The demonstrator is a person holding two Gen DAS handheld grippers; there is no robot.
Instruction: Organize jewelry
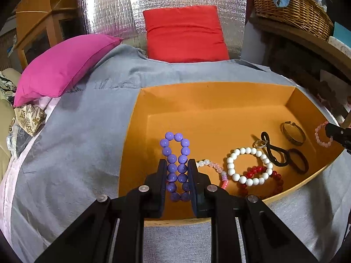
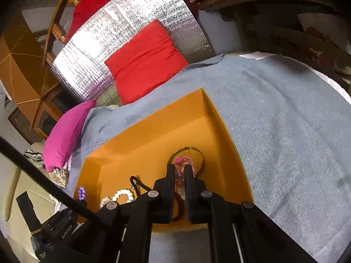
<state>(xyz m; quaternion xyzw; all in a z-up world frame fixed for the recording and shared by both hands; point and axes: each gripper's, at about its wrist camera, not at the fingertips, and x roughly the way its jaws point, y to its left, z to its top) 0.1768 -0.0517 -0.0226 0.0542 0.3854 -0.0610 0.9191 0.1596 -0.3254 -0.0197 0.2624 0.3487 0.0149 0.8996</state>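
An orange box (image 1: 219, 100) lies on a grey cloth. My left gripper (image 1: 177, 164) is shut on a purple bead bracelet (image 1: 176, 153), squeezed long, over the box's left part. In the box lie a white bead bracelet (image 1: 248, 166), a red bead bracelet (image 1: 276, 179), a pale pink bracelet (image 1: 216, 168), black hair ties (image 1: 283, 155), a ring (image 1: 260, 144) and a bronze bangle (image 1: 293, 133). My right gripper (image 2: 180, 171) is shut on a pink bead bracelet (image 2: 181, 161) above the bronze bangle (image 2: 200, 155) in the orange box (image 2: 219, 120); that bracelet also shows in the left wrist view (image 1: 321, 134).
A pink pillow (image 1: 63, 65) and a red pillow (image 1: 186, 32) lie at the back of the grey cloth (image 1: 83, 144). A silver foil panel (image 1: 114, 6) stands behind them. A wicker basket (image 1: 294, 6) sits on a shelf at the right. Wooden furniture (image 1: 37, 22) is at the left.
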